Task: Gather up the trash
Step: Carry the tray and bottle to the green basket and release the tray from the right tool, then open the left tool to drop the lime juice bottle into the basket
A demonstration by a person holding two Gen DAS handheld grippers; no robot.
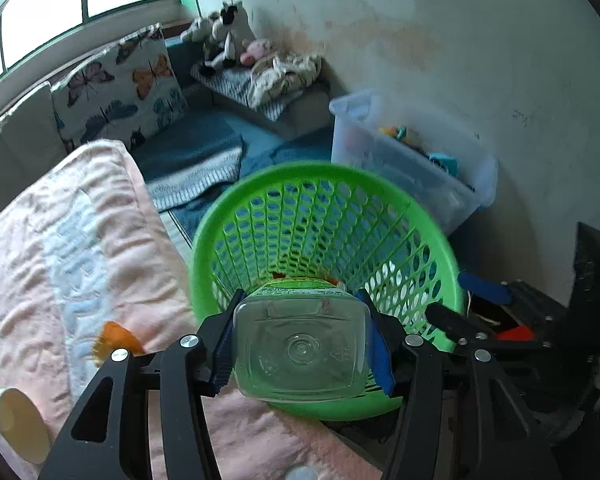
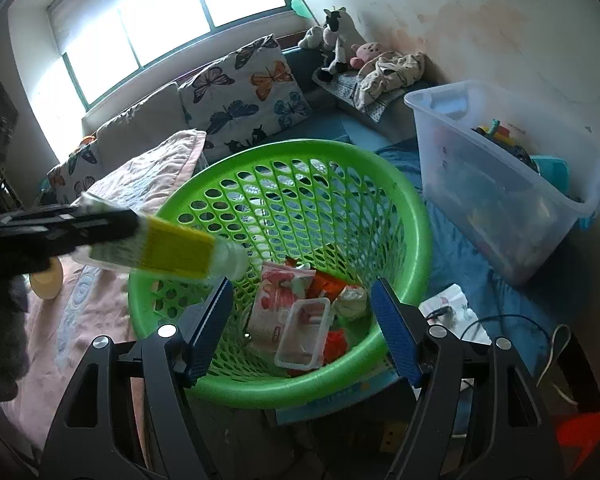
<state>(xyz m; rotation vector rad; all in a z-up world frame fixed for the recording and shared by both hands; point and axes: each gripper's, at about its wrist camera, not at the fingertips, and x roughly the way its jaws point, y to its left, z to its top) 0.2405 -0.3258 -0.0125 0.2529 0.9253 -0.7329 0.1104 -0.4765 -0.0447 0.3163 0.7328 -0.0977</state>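
My left gripper [image 1: 300,344] is shut on a clear plastic bottle [image 1: 302,350], whose square base faces the camera. It holds the bottle above the near rim of a green perforated basket [image 1: 204,248]. In the right wrist view the same bottle [image 2: 172,252], with a yellow label, reaches in from the left over the basket's rim [image 2: 420,216], neck pointing inward. My right gripper [image 2: 302,320] hangs open over the basket with nothing between its fingers. Below it lie a clear plastic container [image 2: 304,332] and several crumpled wrappers [image 2: 276,296].
A paper cup [image 1: 16,420] and an orange scrap [image 1: 116,340] lie on the pink blanket [image 1: 60,240] left of the basket. A clear storage bin [image 2: 500,184] of toys stands against the wall at right. Cables [image 2: 480,328] trail over the blue mat.
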